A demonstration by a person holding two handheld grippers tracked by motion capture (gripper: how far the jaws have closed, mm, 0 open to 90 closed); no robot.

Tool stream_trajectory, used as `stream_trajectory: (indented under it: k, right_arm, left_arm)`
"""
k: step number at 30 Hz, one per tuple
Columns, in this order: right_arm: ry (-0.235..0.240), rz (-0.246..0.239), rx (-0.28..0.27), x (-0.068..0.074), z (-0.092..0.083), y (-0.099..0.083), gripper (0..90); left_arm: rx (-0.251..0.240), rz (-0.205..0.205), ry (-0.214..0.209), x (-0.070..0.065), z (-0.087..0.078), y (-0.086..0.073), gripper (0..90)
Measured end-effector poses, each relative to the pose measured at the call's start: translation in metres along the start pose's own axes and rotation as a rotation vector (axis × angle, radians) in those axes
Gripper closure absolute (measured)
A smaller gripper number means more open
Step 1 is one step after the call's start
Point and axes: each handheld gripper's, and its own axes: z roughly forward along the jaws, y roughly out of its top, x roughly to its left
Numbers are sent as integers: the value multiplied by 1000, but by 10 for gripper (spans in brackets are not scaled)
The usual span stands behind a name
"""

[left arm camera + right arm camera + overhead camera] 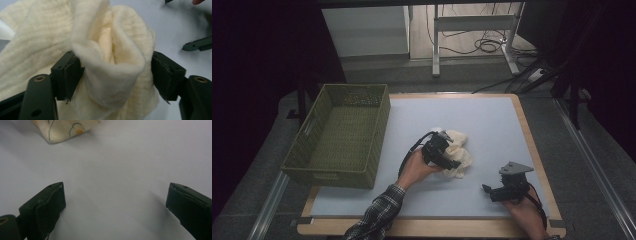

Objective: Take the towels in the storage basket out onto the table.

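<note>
We have our left gripper (447,156) down on the crumpled cream cloth (460,151), which lies near the middle of the pale mat (492,120), a little toward the mat's near edge and well apart from its right edge. In the left gripper view a thick fold of the cloth (112,50) bulges up between our jaws, which stand fairly wide; the pads sit at the flanks of the fold, the left one touching it, but we cannot tell whether they squeeze it, and we judge this a loose hold at best, either a grip being taken or one being let go. We keep our right gripper (507,190) parked low near the mat's near right corner, jaws spread wide with nothing between them, likely so it stays out of the way yet ready to help; its own view shows bare mat and one corner of the cloth (65,127), with a small printed pattern. The green woven basket (377,112) stands at the mat's left edge, holding nothing, plausibly where the cloth belongs. We count one cloth, one basket, two grippers
</note>
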Motion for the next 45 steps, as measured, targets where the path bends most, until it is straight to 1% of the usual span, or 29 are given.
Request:
stream_trajectory:
  k: [2,7,9,14,16,17,18,19,20,21,22,23,24,25,26,27,28,29,30,32,34,35,36,37,38,40,41,43,45]
  right_arm:
    - [4,2,3,-1,0,0,26]
    - [17,13,6,-2,0,0,33]
    - [34,17,7,-3,0,0,59]
    - [41,15,5,-3,0,0,78]
    - [42,17,5,-3,-1,0,98]
    - [42,17,5,-3,-1,0,98]
    - [44,25,-1,-1,-2,0,142]
    - [43,27,-5,-1,-4,-1,179]
    - [44,28,-10,-1,-5,-1,220]
    - [44,28,-10,-1,-5,-1,220]
    - [43,28,-10,-1,-6,-1,254]
    - [47,41,-8,-3,-8,0,325]
    - [47,41,-8,-3,-8,0,325]
    - [55,56,-8,-4,-9,1,340]
    - [81,83,-22,-7,-10,4,398]
    - [81,83,-22,-7,-10,4,398]
    - [88,73,-26,-8,-12,9,452]
    - [84,64,-29,-8,-12,12,488]
    - [93,57,-37,-9,-12,17,515]
    - [114,57,-53,-10,-10,26,570]
    - [124,46,-56,-10,-9,35,602]
    - [124,46,-56,-10,-9,35,602]
    - [128,28,-58,-9,-6,46,648]
    - [128,28,-58,-9,-6,46,648]
    - [127,19,-59,-9,-4,51,662]
    - [131,9,-61,-10,2,66,690]
    - [131,9,-61,-10,2,66,690]
    - [145,18,-58,-13,10,77,687]
    - [148,18,-60,-13,12,80,678]
  left_arm:
    - [-4,19,16,-5,-6,-3,211]
    - [-8,29,26,-10,-15,-12,194]
    - [-13,36,48,-11,-23,-20,196]
    - [-36,7,81,-12,-35,-40,196]
    - [-44,6,105,-13,-38,-49,171]
    - [-44,6,105,-13,-38,-49,152]
    - [-50,-2,139,-16,-40,-58,133]
    - [-50,-2,139,-16,-40,-58,110]
    - [-41,-8,170,-17,-42,-67,98]
    - [-41,-8,170,-17,-42,-67,90]
    - [-41,-15,179,-18,-43,-73,90]
    - [-37,-24,187,-18,-43,-77,67]
    - [-34,-30,195,-18,-43,-81,67]
    - [-35,-36,203,-19,-43,-87,63]
    - [-34,-40,211,-19,-43,-90,58]
    - [-31,-44,224,-20,-42,-94,58]
    - [-25,-48,236,-20,-41,-101,58]
    - [-25,-48,236,-20,-41,-101,57]
    - [-24,-53,243,-21,-40,-107,56]
    - [-26,-58,255,-21,-39,-111,56]
    - [-25,-55,272,-19,-37,-115,53]
    - [-25,-55,272,-19,-37,-115,40]
    - [-55,-57,268,-18,-37,-118,38]
    - [-55,-57,268,-18,-37,-118,35]
    - [-69,-52,271,-18,-36,-120,35]
    - [-72,-50,275,-19,-36,-121,37]
    - [-72,-50,275,-19,-36,-121,36]
    - [-74,-51,271,-18,-36,-121,35]
    - [-75,-51,272,-18,-36,-121,35]
